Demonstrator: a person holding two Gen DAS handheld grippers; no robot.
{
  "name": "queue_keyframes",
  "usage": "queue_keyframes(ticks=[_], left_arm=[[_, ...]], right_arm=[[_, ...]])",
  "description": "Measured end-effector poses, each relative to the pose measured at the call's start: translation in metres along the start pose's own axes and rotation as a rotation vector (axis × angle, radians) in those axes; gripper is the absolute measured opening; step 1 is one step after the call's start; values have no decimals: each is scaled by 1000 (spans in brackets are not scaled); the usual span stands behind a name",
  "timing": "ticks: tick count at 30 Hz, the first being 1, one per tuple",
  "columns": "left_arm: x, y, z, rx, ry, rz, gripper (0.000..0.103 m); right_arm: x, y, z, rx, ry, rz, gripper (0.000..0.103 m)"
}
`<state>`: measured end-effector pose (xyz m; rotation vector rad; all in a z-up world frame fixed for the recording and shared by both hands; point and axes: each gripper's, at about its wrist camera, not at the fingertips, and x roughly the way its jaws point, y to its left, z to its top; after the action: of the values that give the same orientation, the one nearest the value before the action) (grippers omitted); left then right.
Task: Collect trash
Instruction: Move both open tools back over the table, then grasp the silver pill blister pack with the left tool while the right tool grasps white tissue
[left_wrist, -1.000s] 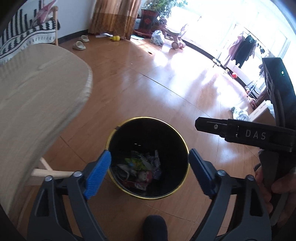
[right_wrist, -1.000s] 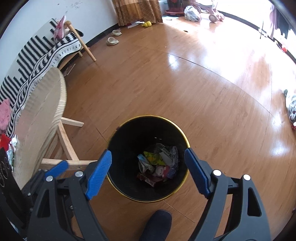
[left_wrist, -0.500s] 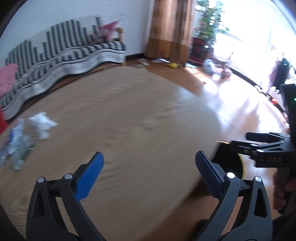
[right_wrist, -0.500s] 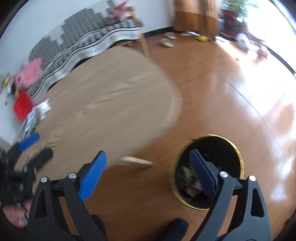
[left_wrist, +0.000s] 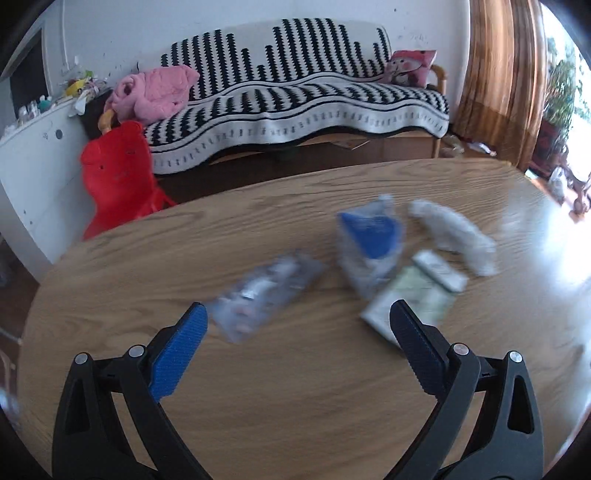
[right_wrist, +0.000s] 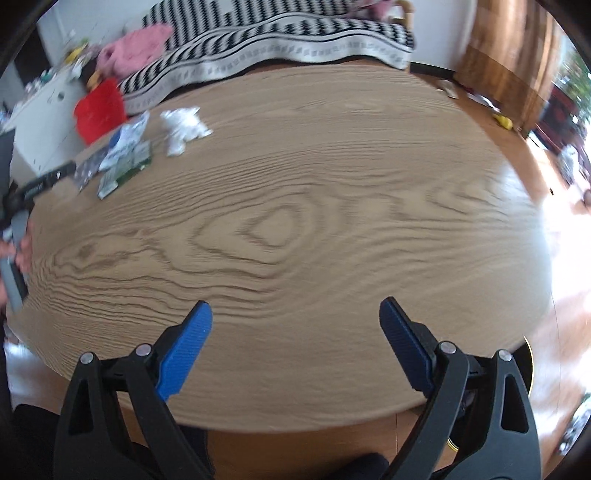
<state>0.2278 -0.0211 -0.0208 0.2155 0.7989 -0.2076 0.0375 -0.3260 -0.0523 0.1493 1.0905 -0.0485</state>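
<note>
— Left wrist view first: what is that claw doing?

— The left claw (left_wrist: 297, 341) is hanging over the wooden tabletop (left_wrist: 258, 406) with its blue pads spread wide and nothing between them. Its jaws have just been opening.

— And the trash?

— It is lying in a loose cluster just ahead of the pads, all blurred. A clear crinkled wrapper (left_wrist: 262, 291) is sitting nearest the left pad. Beside it a blue-and-white packet (left_wrist: 369, 240) is resting against a pale green flat packet (left_wrist: 413, 295), and a crumpled white tissue (left_wrist: 458, 236) is lying to their right. Behind the tabletop a black-and-white striped sofa (left_wrist: 295, 92) is running along the wall, with a pink bundle (left_wrist: 151, 92) on it and a red bag (left_wrist: 118, 177) in front.

— Right wrist view, then?

— The right claw (right_wrist: 295, 334) is also released, pads wide apart over bare wood near the front edge of the tabletop (right_wrist: 295, 229), holding nothing; its jaws have just been opening too.

— Where is the trash from there?

— Well away at the far left of the tabletop: the tissue (right_wrist: 183, 127) and the packets (right_wrist: 122, 155) bunched together. The left claw's tip is showing at the left edge beside them, gripped by a hand (right_wrist: 16, 251). A black bin with a gold rim (right_wrist: 526, 369) is peeking out past the tabletop's right edge, mostly hidden.
</note>
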Motion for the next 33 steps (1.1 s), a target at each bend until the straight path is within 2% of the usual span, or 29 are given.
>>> queue_keyframes(ticks=[5, 8, 15, 16, 17, 18, 19, 20, 27, 33], left_arm=[[40, 35, 3, 35, 67, -28, 96], [58, 49, 2, 44, 85, -77, 96], [84, 35, 4, 157, 91, -75, 95], [85, 35, 6, 164, 87, -78, 92], [85, 36, 6, 164, 86, -95, 80], [84, 37, 7, 153, 88, -120, 61], [82, 38, 7, 140, 91, -123, 53], [81, 40, 7, 123, 92, -114, 38], [53, 38, -19, 75, 78, -67, 35], [16, 41, -37, -21, 68, -91, 35]], right_arm=[[22, 28, 10, -52, 21, 21, 89], [32, 43, 17, -79, 26, 45, 89], [50, 74, 40, -135, 20, 88, 89], [53, 77, 45, -143, 19, 92, 89], [56, 80, 50, -149, 16, 94, 89], [59, 83, 57, -158, 8, 91, 89], [63, 86, 64, -167, 3, 85, 89], [67, 89, 72, -177, -5, 75, 89], [115, 111, 153, -151, -40, 32, 89], [145, 134, 204, -135, -11, 36, 88]])
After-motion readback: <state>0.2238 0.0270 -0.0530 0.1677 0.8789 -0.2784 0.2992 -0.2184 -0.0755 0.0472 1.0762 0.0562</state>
